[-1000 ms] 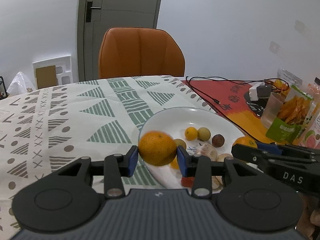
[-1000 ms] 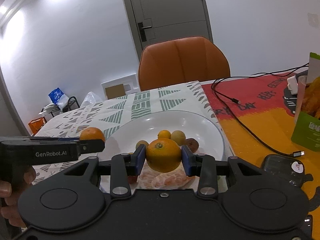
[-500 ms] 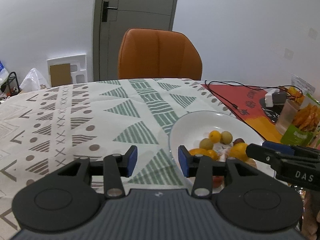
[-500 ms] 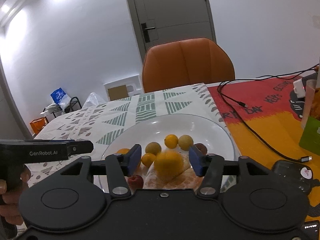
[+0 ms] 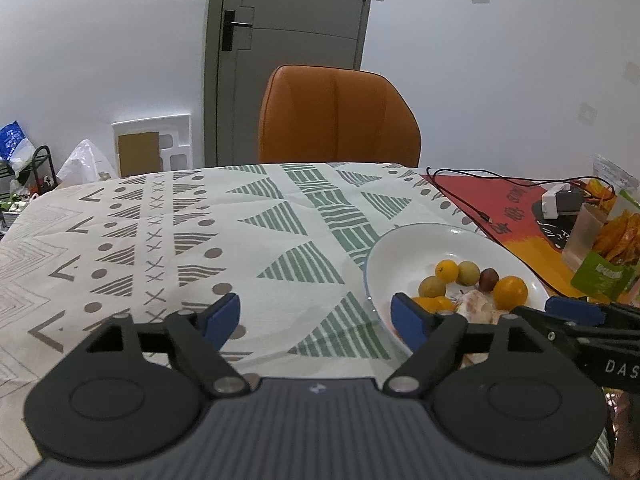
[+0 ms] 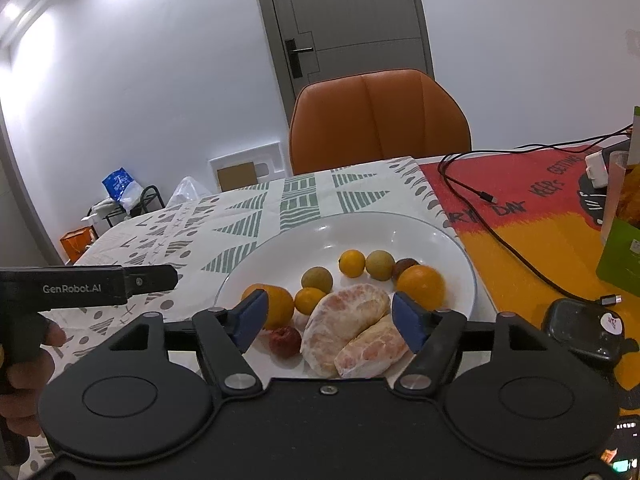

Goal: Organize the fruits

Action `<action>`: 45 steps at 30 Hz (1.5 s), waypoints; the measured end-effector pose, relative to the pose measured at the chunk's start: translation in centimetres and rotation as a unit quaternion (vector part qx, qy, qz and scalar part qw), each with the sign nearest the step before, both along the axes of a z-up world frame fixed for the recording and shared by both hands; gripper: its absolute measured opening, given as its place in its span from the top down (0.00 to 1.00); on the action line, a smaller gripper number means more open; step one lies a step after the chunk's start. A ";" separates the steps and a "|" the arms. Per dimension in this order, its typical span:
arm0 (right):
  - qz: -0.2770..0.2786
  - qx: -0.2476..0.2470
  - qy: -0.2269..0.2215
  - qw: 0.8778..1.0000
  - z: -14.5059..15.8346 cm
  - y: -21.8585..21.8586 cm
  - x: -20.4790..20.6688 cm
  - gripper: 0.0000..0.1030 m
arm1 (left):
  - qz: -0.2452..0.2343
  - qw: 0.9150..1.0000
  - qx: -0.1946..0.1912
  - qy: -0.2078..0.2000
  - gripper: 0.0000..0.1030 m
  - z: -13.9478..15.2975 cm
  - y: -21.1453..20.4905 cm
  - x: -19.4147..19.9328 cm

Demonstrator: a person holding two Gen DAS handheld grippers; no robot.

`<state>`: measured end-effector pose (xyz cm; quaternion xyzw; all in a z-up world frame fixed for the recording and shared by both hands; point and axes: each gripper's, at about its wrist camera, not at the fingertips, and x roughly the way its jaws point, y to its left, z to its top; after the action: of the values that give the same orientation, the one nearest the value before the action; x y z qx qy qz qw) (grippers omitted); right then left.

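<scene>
Your right gripper is spread wide and holds nothing, poised over the near rim of the white plate. Just beyond its blue fingertips lie two peeled citrus pieces, with a small red fruit beside them. Past those, one orange sits at the plate's left edge and another orange at its right side, with a small yellow citrus between them. Farther back is a row of little round fruits: a greenish one, a yellow one, another greenish one and a dark brown one. Your left gripper is also wide apart and empty, hovering over the patterned tablecloth just left of the plate. A black cable runs across the red and yellow mat to the right. At the far side of the table stands an orange chair, with a grey door behind it.
</scene>
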<state>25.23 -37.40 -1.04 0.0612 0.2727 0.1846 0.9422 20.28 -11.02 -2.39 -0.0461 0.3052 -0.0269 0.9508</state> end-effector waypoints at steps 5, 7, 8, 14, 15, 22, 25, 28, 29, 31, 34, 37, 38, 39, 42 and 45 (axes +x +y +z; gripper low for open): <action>-0.001 -0.003 0.001 1.000 0.0 0.2 -0.9 0.29 | 0.007 1.000 0.003 0.001 0.12 0.1 0.7 -0.9; -0.001 -0.004 0.002 1.000 0.0 0.3 -1.2 0.29 | 0.008 1.000 0.003 0.002 0.10 0.1 0.9 -1.3; -0.002 -0.005 0.002 1.000 0.0 0.4 -1.4 0.28 | 0.010 1.000 0.004 0.002 0.09 0.1 1.0 -1.5; -0.001 0.000 0.005 1.000 0.1 0.7 -2.7 0.19 | 0.007 1.000 0.007 0.003 0.06 0.1 1.4 -3.1; 0.000 0.001 0.005 1.000 0.2 0.8 -3.0 0.17 | 0.008 1.000 0.007 0.004 0.06 0.0 1.5 -3.4; 0.009 0.003 0.005 1.000 0.1 1.8 -4.7 0.02 | 0.032 0.999 0.017 0.020 0.00 0.1 2.8 -5.5; 0.012 0.002 0.004 1.000 0.2 2.2 -5.4 0.00 | 0.039 0.999 0.021 0.018 0.00 0.3 3.2 -6.5; 0.018 0.004 0.007 1.000 0.5 2.6 -5.9 0.00 | 0.048 0.999 0.020 0.012 0.00 0.6 3.7 -7.7; 0.020 0.005 0.007 1.000 0.6 2.7 -6.2 0.00 | 0.052 0.998 0.020 0.010 0.00 0.7 3.9 -8.1; 0.022 0.003 0.003 1.000 0.8 2.9 -6.7 0.00 | 0.057 0.998 0.018 0.006 0.00 0.9 4.3 -8.8; 0.027 0.002 -0.004 1.000 1.2 3.3 -7.6 0.00 | 0.063 0.998 0.020 -0.001 0.00 1.3 4.8 -10.1; 0.033 0.002 -0.007 0.999 1.5 3.7 -8.5 0.00 | 0.066 0.998 0.023 -0.006 0.00 1.7 5.1 -11.4; 0.035 0.002 -0.009 0.999 1.6 3.8 -8.8 0.00 | 0.067 0.997 0.025 -0.009 0.00 1.9 5.2 -11.8; 0.037 0.003 -0.011 0.999 1.8 3.9 -9.1 0.00 | 0.068 0.997 0.026 -0.012 0.00 2.0 5.3 -12.2; 0.042 0.004 -0.013 0.999 2.2 4.2 -9.8 0.00 | 0.073 0.997 0.028 -0.020 0.00 2.6 5.7 -13.4; 0.045 0.004 -0.015 0.999 2.6 4.5 -10.5 0.00 | 0.074 0.997 0.027 -0.024 0.00 3.1 6.2 -14.5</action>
<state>14.74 -32.89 1.57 0.0497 0.2600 0.2289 0.9368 5.77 -4.79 0.68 -0.0420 0.2782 0.0510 0.9582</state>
